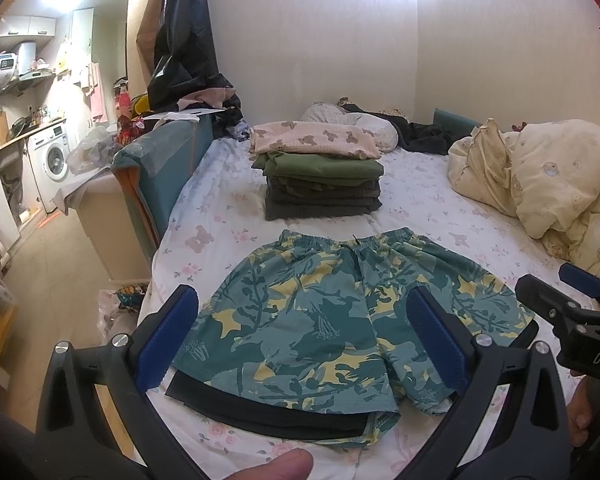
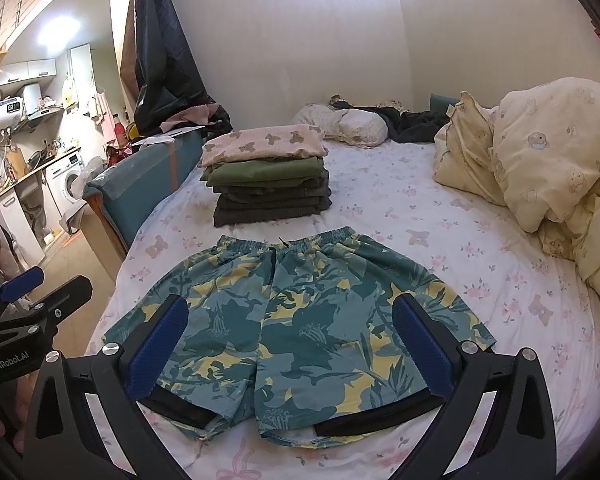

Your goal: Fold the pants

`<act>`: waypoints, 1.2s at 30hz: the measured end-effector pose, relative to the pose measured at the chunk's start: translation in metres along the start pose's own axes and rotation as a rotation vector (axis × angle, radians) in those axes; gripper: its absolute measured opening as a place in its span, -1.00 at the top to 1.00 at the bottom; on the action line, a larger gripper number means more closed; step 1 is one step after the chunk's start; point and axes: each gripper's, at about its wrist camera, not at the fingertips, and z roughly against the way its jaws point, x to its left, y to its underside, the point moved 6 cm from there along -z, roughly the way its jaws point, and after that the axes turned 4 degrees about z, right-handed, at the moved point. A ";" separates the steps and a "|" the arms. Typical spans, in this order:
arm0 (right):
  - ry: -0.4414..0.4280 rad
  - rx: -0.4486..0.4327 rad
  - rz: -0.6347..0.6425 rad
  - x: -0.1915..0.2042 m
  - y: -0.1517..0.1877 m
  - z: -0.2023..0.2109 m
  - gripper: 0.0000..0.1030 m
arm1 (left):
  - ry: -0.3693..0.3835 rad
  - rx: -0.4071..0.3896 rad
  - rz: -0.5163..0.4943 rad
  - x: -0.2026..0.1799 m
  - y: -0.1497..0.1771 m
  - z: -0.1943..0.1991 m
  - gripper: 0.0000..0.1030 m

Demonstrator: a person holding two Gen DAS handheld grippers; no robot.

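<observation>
The floral shorts [image 1: 340,320] lie spread flat on the bed sheet [image 1: 440,200], waistband toward the stack of folded clothes [image 1: 320,176] and both leg hems toward the grippers, so their wider span runs left to right and the centre seam runs straight from the hems up toward the stack. A black lining shows under the hems on the side away from the stack. The left gripper [image 1: 304,340] hangs above the hem edge with its jaws wide apart and nothing between them; in its own view it frames the left leg and the crotch seam. The right gripper [image 2: 288,348] hovers likewise, jaws spread and empty, framing the seam and the right leg. Each gripper seems about equally near its own leg hem, neither touching cloth. Judging by this layout, folding has not begun, and the likely first fold is one leg over the other along the seam, which would suit whichever gripper takes an outer edge.
</observation>
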 end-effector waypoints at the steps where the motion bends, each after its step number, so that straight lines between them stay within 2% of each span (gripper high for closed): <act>1: 0.000 -0.001 0.000 0.000 0.000 0.000 -1.00 | -0.001 0.000 0.001 0.000 0.000 0.000 -0.99; 36: 0.004 0.008 -0.015 -0.003 -0.001 -0.001 -1.00 | -0.001 -0.010 0.011 0.004 0.000 0.002 -0.99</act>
